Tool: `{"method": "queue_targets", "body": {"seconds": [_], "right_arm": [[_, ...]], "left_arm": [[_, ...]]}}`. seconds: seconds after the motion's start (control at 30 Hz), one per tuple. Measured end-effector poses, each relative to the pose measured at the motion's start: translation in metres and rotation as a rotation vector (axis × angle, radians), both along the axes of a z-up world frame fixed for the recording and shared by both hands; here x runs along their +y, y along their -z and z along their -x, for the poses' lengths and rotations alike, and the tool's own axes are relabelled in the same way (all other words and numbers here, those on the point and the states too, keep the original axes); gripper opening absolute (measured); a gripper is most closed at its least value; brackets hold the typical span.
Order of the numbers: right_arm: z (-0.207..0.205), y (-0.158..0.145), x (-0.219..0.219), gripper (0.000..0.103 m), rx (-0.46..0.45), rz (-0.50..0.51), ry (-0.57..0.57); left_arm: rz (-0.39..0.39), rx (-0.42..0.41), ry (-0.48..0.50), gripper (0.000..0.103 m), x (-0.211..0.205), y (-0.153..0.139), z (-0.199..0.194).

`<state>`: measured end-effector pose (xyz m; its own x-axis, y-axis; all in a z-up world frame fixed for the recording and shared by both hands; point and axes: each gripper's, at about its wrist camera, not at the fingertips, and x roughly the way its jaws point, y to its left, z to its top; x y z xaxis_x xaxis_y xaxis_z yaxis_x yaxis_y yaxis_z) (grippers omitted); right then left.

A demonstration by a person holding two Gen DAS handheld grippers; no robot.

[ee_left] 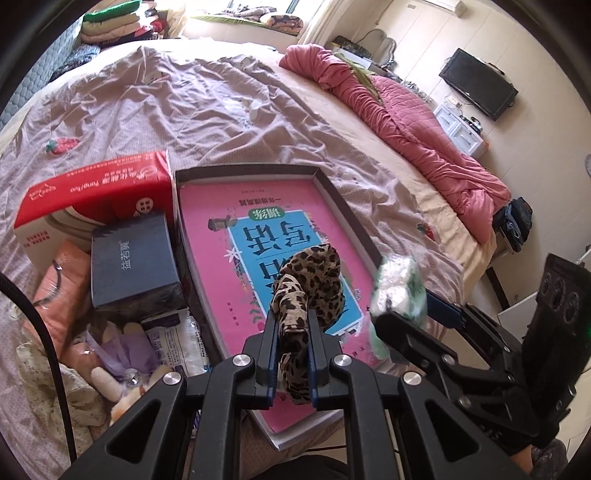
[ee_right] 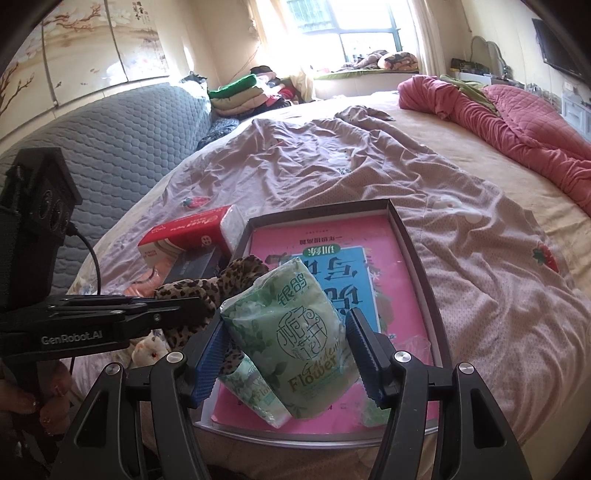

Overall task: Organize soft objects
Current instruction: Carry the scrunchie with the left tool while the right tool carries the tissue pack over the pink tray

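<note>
Left tongs [ee_left: 291, 328] pinch our leopard cloth [ee_left: 310, 280] and right tongs [ee_right: 286, 354] clamp our green tissue pack [ee_right: 295, 339], both above the tray [ee_right: 417, 243] on the bed [ee_right: 480, 295]; crowding together, we judge, could snag cloth on pack.

Daylight pours in from the window [ee_right: 347, 33] at the far end of the room, blown out to near white there and washing the wall beside it. The bed sheet [ee_right: 369, 155] is evenly lit, its wrinkles throwing only soft shadows. Both views are strong fisheyes: straight edges bow, and a dark ring closes off the corners. The green tissue pack [ee_left: 400, 291] is smeared with motion blur in the left wrist view, yet its print reads sharp in the right.
</note>
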<state>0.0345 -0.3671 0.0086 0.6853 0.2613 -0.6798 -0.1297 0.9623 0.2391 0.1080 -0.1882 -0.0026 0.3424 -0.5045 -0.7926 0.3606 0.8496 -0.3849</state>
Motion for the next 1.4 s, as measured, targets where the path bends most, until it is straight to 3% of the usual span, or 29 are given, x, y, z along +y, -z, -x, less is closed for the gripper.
{"method": "queue_targets", "body": {"seconds": [0.73,1.4], "right_arm": [[-0.010,0.045,-0.001,0.065,0.127,0.076,0.054],[-0.012,0.063,-0.001,0.066,0.167,0.125,0.086]], "left_arm": [[-0.042,0.042,-0.074,0.013,-0.003,0.031,-0.036],[-0.072,0.061,-0.043,0.013,-0.018,0.041,-0.044]]}}
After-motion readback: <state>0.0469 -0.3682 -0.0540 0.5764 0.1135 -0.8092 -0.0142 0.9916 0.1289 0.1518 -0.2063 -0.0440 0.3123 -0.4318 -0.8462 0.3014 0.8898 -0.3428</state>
